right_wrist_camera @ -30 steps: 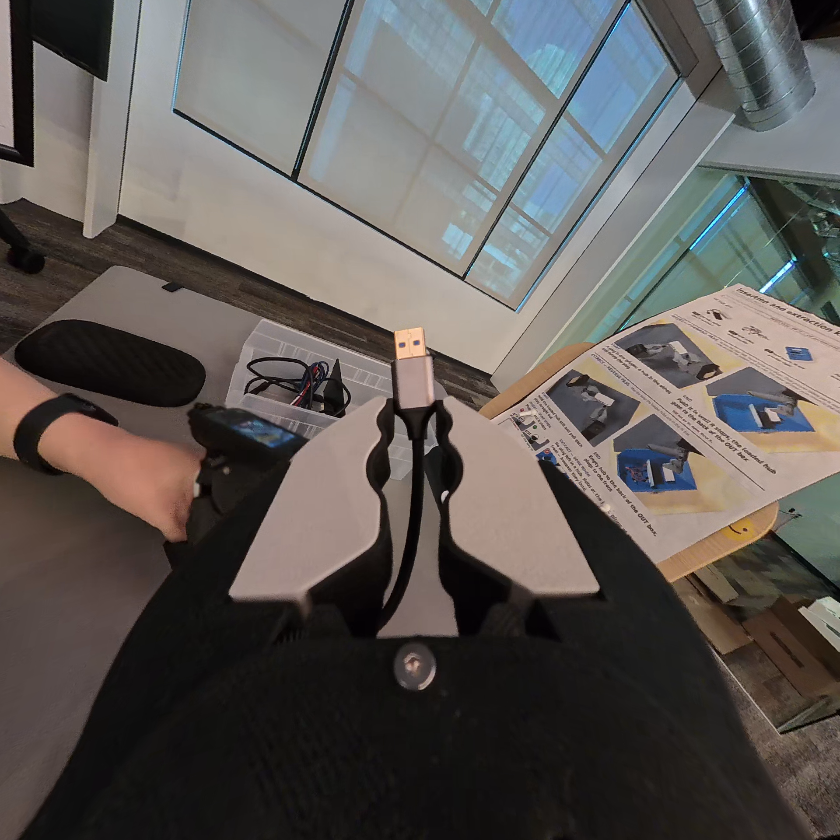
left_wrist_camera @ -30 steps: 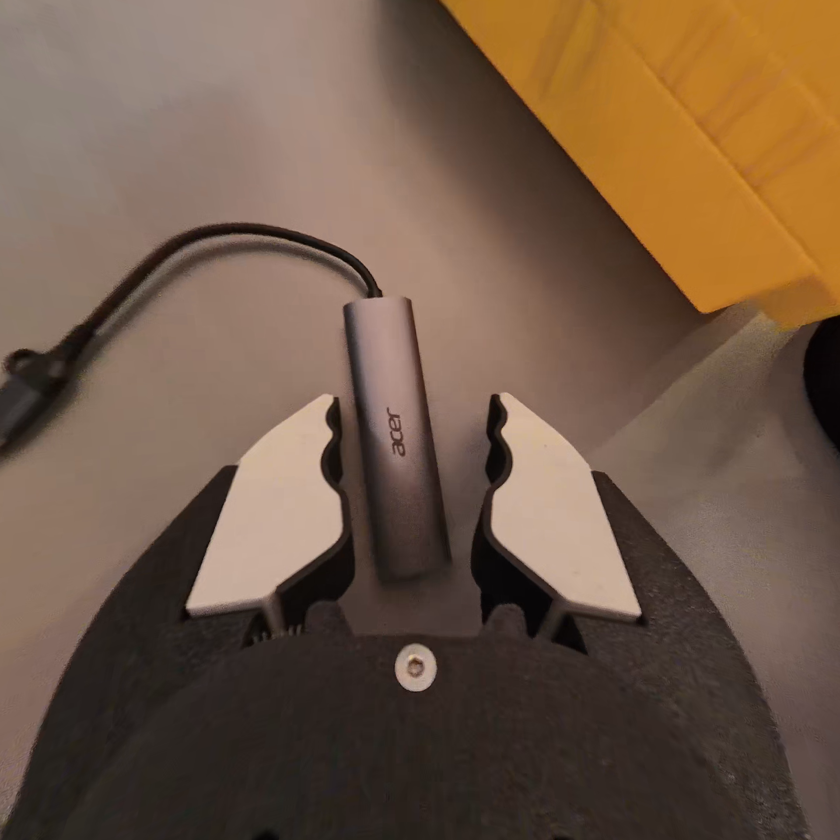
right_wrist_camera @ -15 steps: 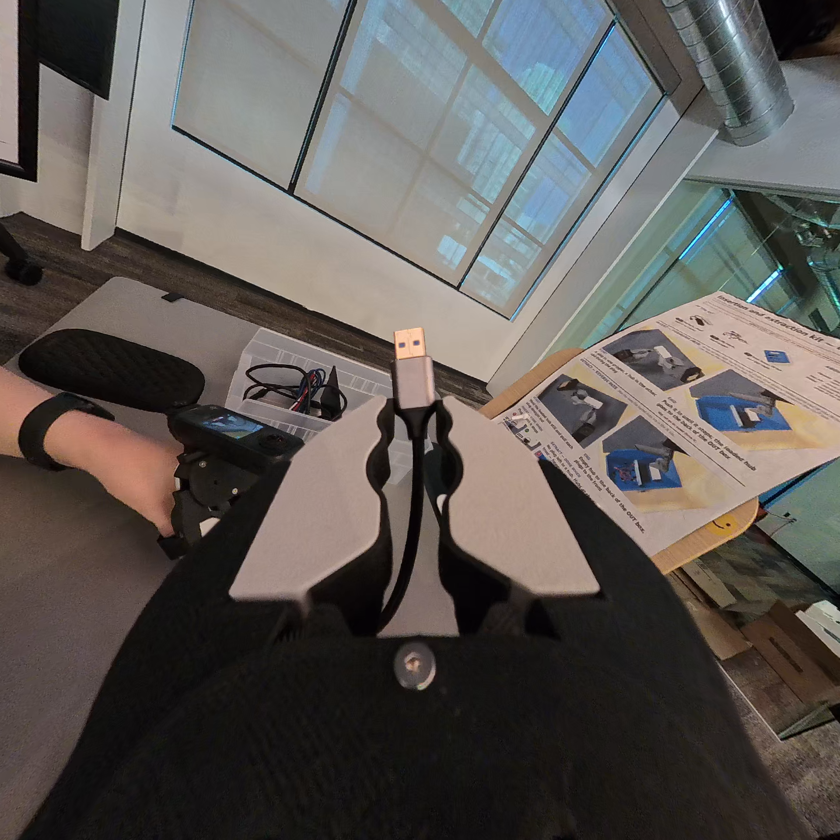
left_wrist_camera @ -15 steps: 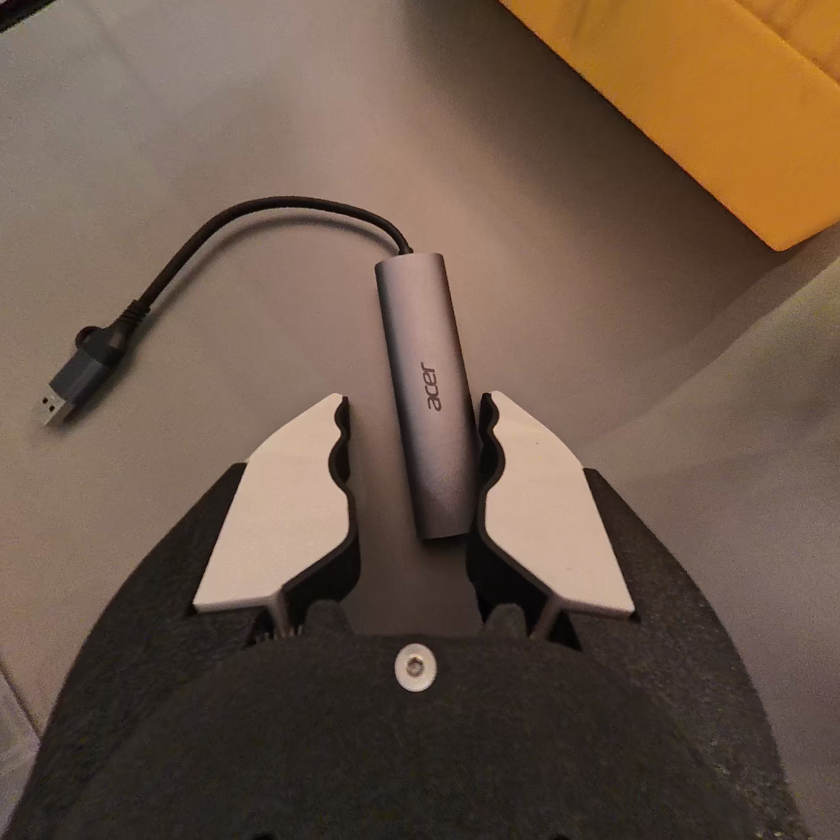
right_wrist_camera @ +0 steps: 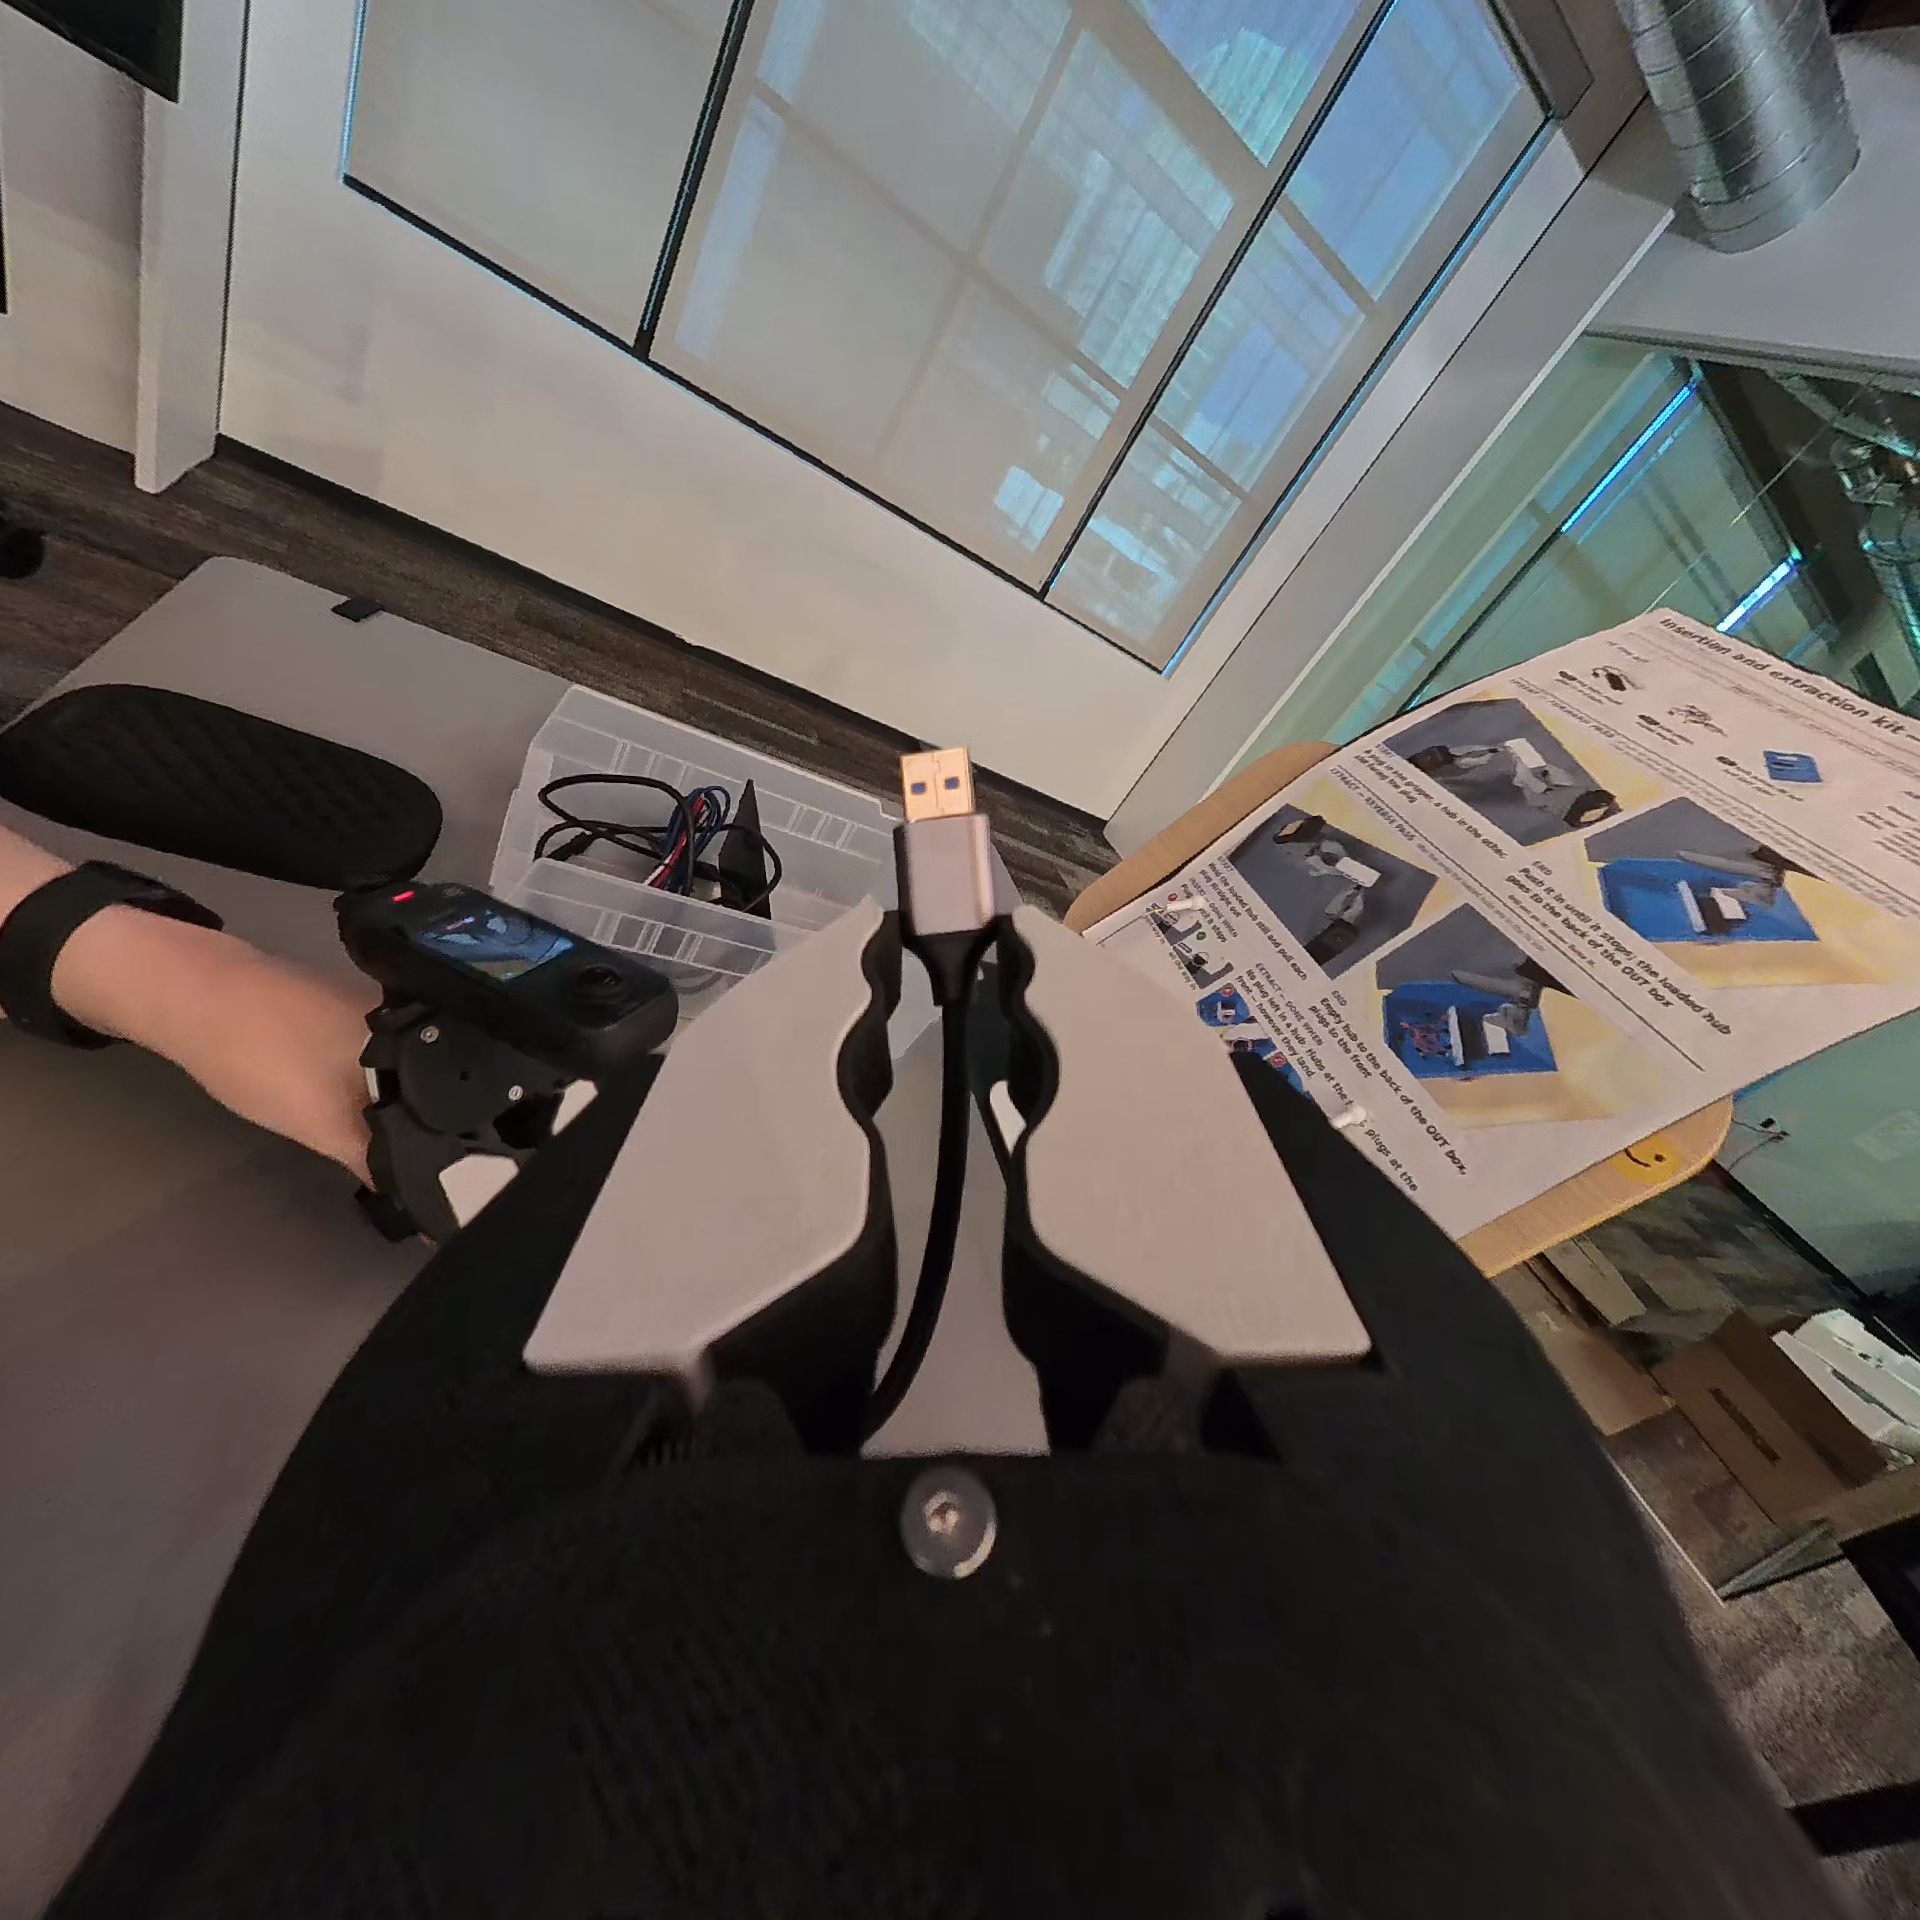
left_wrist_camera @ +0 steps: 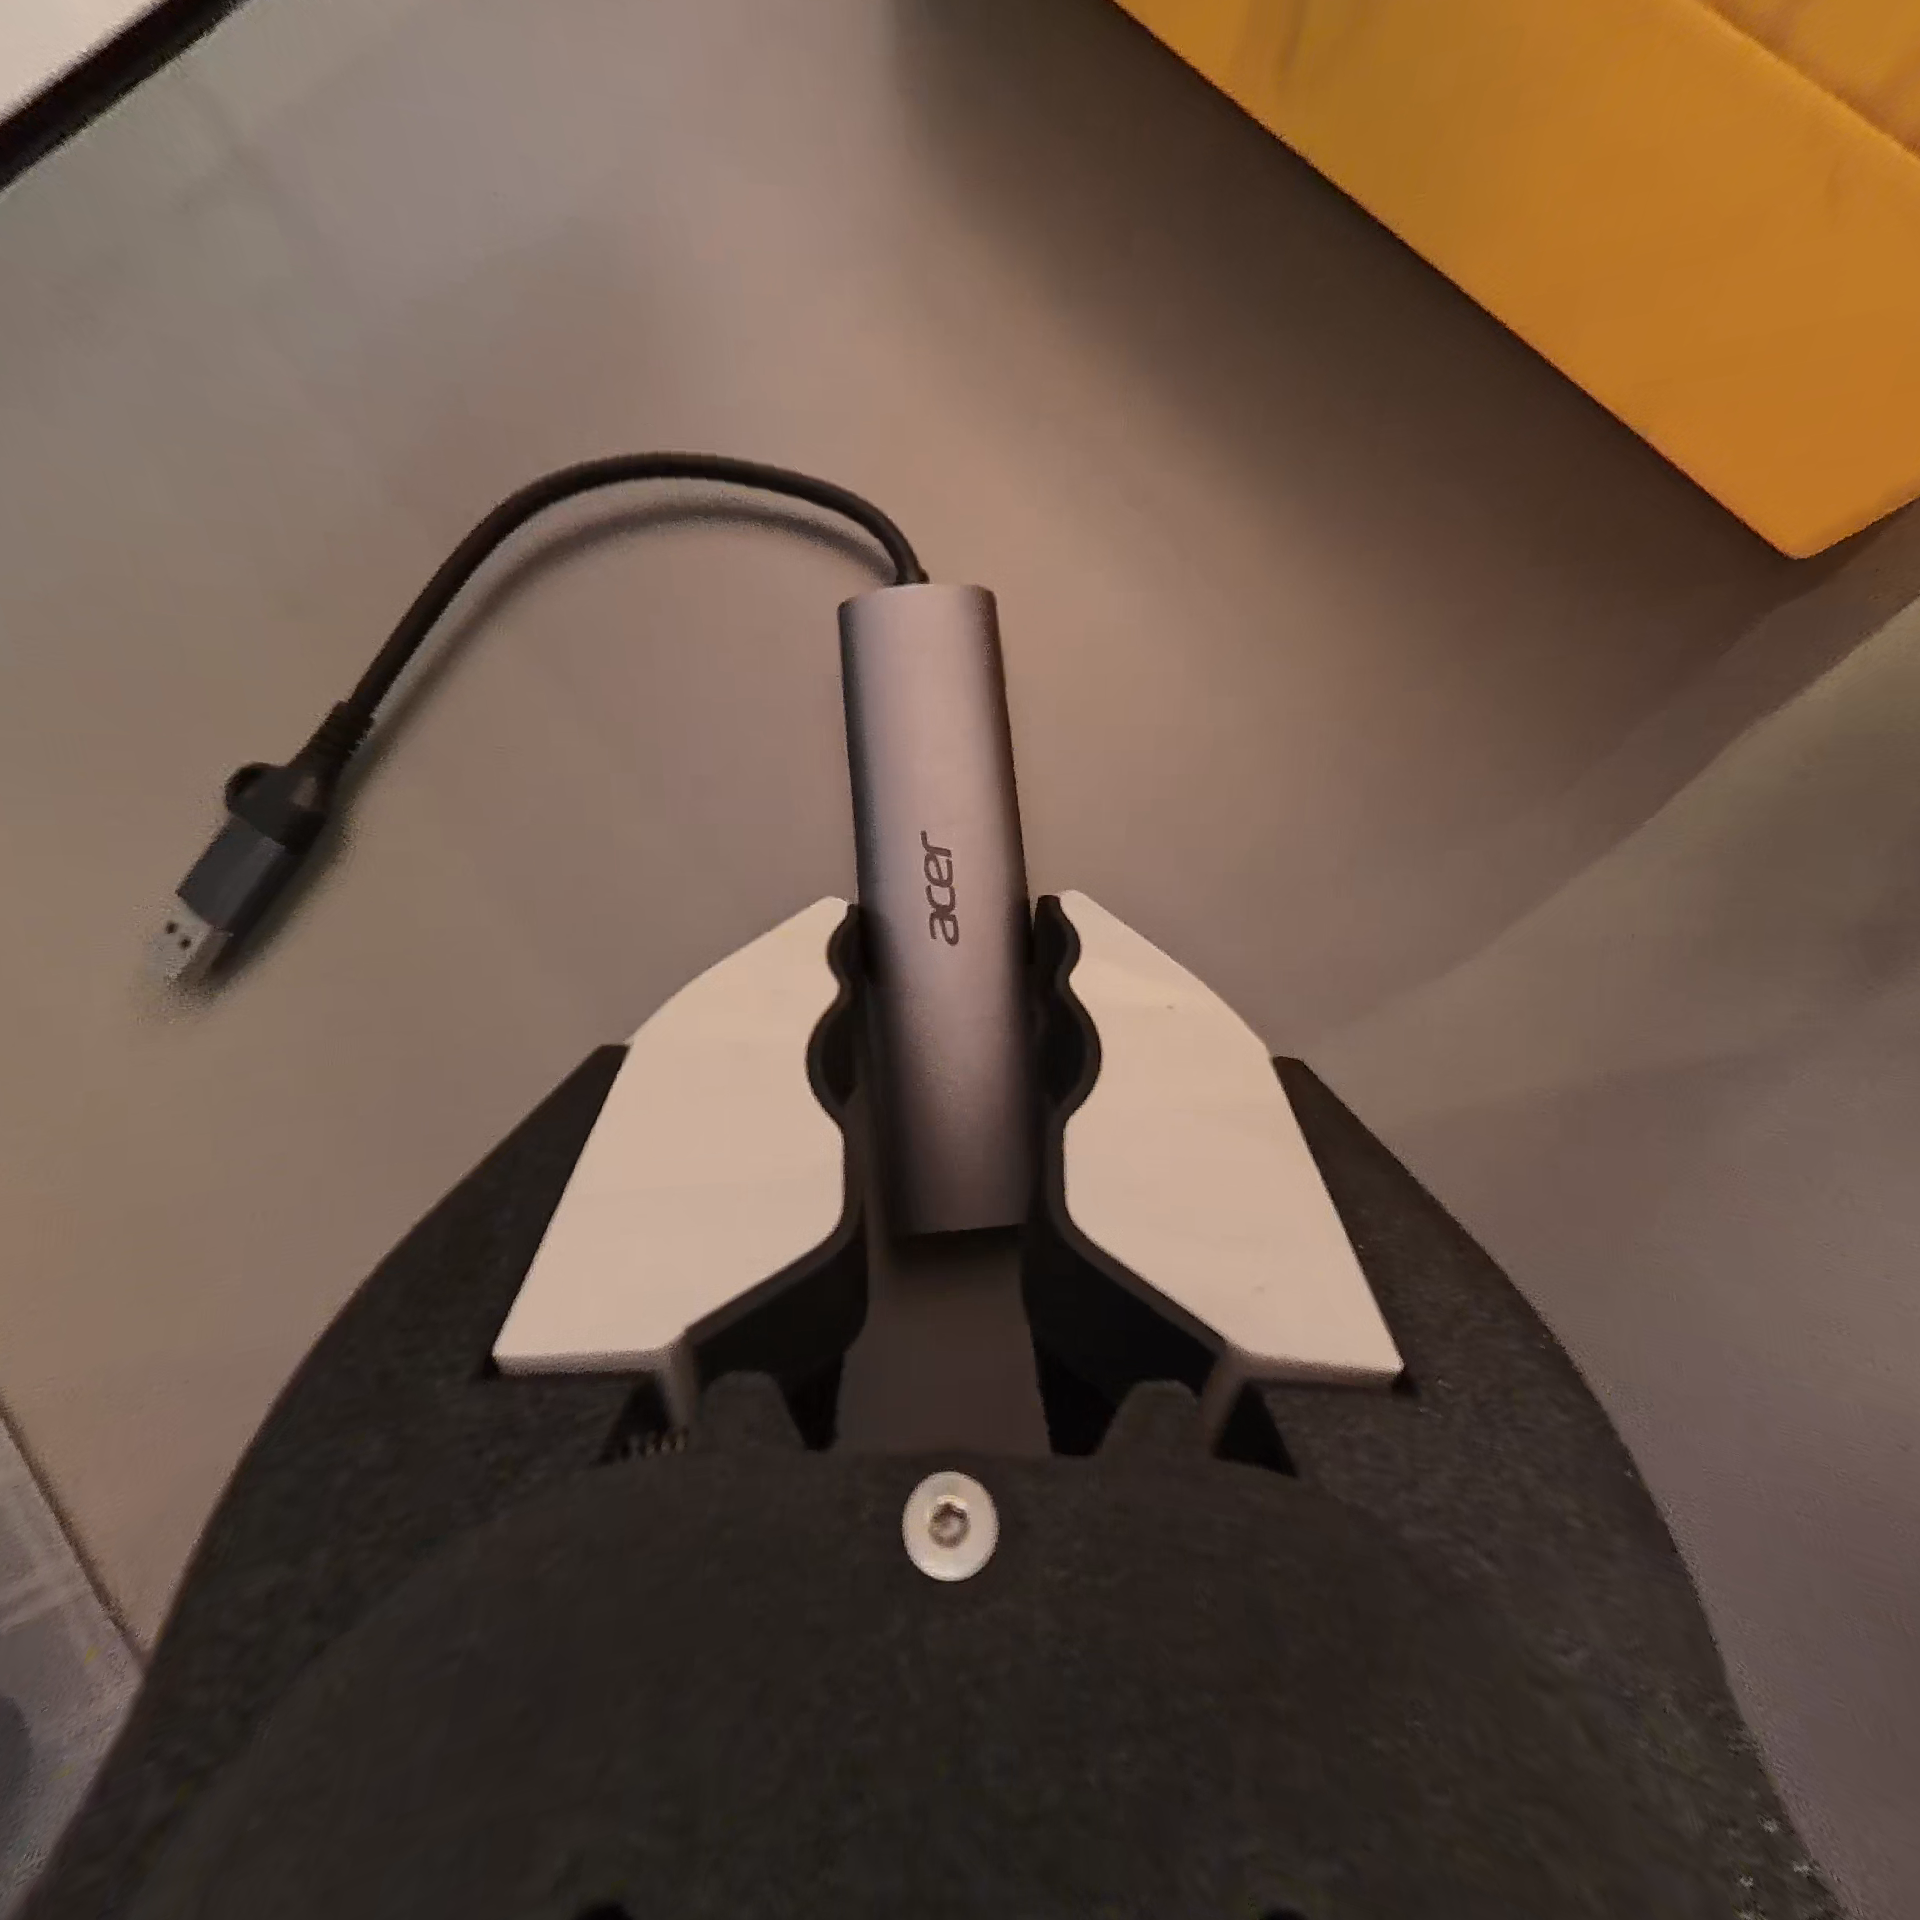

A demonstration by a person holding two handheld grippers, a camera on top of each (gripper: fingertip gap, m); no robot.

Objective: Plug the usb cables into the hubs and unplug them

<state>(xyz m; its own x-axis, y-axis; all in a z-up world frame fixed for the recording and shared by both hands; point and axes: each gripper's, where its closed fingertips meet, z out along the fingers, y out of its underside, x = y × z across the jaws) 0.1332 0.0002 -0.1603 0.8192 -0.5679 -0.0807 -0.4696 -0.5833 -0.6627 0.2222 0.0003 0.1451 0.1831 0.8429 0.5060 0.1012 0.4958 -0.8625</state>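
**Q:** What does my left gripper (left_wrist_camera: 943,914) have?

**A:** At the centre of the left wrist view, its two pale fingers are closed against the sides of the grey USB hub (left_wrist_camera: 932,883). The hub lies lengthwise on the grey table (left_wrist_camera: 416,312), far end pointing to the top of the frame. I judge the side grip is there to steady it for plugging. Its own black lead (left_wrist_camera: 582,520) curls to the left edge, ending in a loose plug (left_wrist_camera: 223,914). A yellow box (left_wrist_camera: 1558,208) fills the upper right.

**Q:** And my right gripper (right_wrist_camera: 943,935)?

**A:** In the right wrist view it is nearly closed, clamped on a black USB cable (right_wrist_camera: 930,1164) just behind the silver plug (right_wrist_camera: 940,842) — the gold tip juts forward, free to enter a port. A clear bin (right_wrist_camera: 644,914) of cables sits left of centre.
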